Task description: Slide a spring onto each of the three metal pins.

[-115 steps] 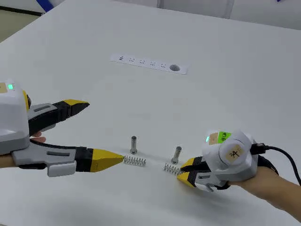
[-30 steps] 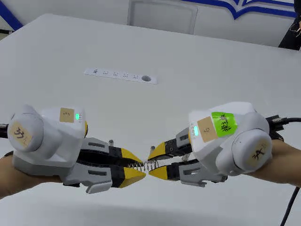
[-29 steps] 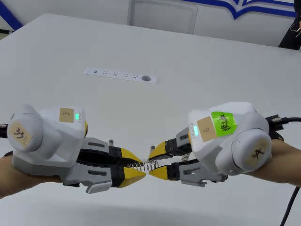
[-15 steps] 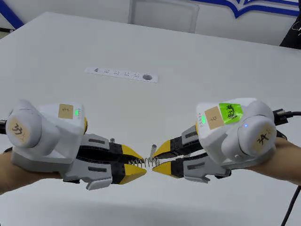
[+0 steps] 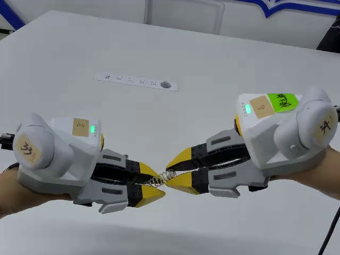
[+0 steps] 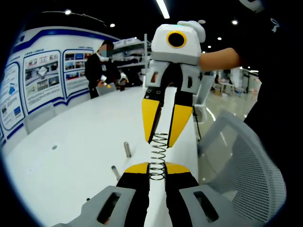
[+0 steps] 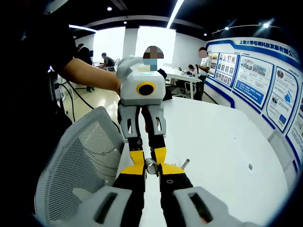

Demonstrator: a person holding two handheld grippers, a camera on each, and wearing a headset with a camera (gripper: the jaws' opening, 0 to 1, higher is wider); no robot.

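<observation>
We find the spring (image 5: 162, 178) held clear of the table (image 5: 106, 48), the left gripper (image 5: 160, 184) pinching its 8 o'clock end, the right gripper (image 5: 169, 174) its 2 o'clock end: a hand-over, we judge. Next, one gripper must release and the other line the coil over a bare pin (image 6: 127, 149). Half a second ago it lay level; now it slants.

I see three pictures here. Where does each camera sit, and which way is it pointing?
Head view: on the person's head, looking down at the table; left gripper, right gripper and both forearms show.
Left gripper view: on the left gripper, looking along its own jaws at the right gripper opposite.
Right gripper view: on the right gripper, facing the left gripper and the arm behind it.
Shared: all three see the spring held between both grippers.
</observation>
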